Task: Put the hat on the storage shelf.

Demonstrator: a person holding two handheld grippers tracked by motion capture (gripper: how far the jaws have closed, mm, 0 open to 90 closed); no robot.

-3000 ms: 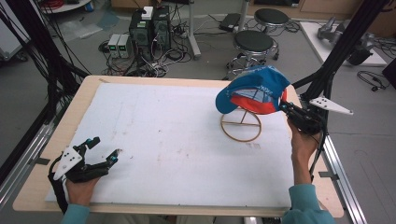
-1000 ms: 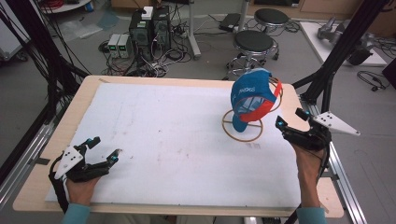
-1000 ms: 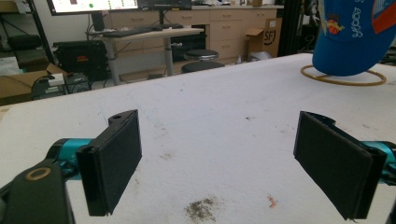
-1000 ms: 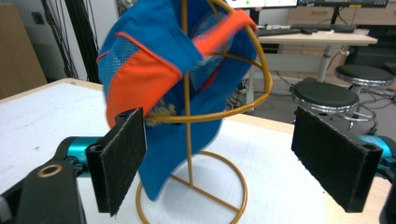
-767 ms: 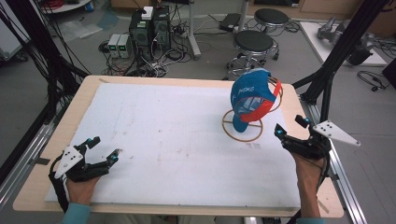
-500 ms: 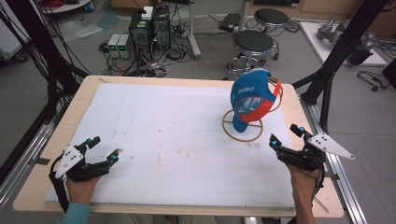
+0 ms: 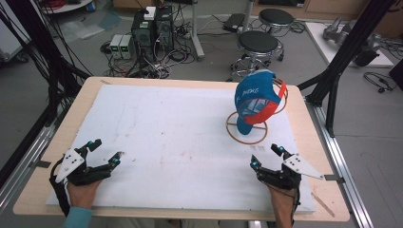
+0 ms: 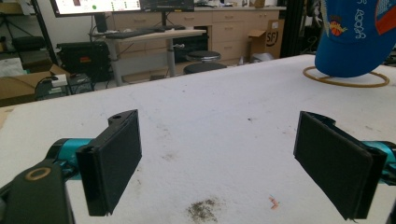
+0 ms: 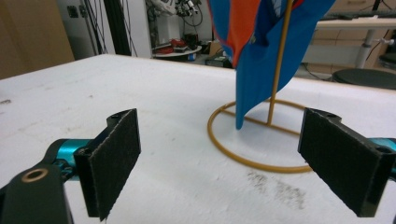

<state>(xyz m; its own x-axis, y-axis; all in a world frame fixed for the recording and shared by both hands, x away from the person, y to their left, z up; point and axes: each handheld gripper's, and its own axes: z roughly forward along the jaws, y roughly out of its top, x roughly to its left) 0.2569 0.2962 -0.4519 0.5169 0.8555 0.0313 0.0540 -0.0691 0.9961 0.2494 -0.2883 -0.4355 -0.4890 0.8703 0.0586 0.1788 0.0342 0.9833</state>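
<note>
Blue-and-orange cap hanging on wire stand at far right of white board, ring base resting flat. Right gripper sitting low just short of stand, jaws spread wide, nothing between them, having just been opening. Left gripper lying at near left corner, jaws likewise apart and empty, well clear of cap. Wooden table edging board. Stools, computer towers, cables crowding grey floor beyond.

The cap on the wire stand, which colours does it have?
The cap is blue with orange-red parts, clearest in the high view.
</note>
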